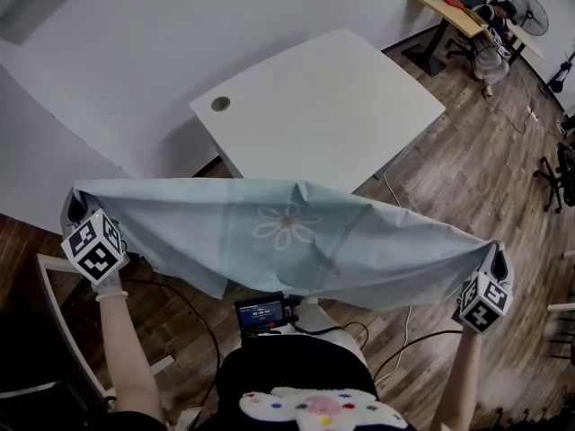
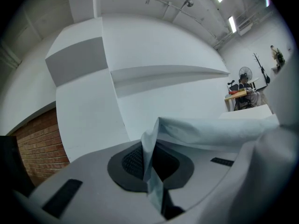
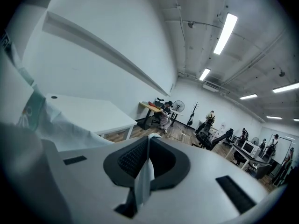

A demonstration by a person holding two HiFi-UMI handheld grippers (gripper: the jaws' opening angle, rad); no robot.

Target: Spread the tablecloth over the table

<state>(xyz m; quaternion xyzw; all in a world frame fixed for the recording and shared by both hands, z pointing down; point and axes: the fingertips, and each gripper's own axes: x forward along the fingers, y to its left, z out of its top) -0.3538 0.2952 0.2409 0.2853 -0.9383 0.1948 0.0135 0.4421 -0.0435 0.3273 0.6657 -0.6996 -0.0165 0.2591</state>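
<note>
Held the cloth up in the air, close to the body, by its two top corners. Saw the left gripper with jaws pinched tight on the left corner. Saw the right gripper with jaws pinched tight on the right corner. Found a thin fold of cloth squeezed between the dark pads in both gripper views. Stretched wide from hand to hand, with a little sag in the middle and a flower facing up. Hung mostly over the wood floor, just short of the worktop.

Looked past the cloth and found the white worktop bare, with only a small round hole near its left corner. Could not tell about the near corner, hidden behind the cloth. Farther off, saw a desk and a fan by the wall.

Done so far, by the look of it: lifted, opened out, gripped well at both corners. Left to do, most likely: carry forward over the worktop, lower flat, pull even on all sides, let go. Judged as only begun, with the real spreading not yet started.
</note>
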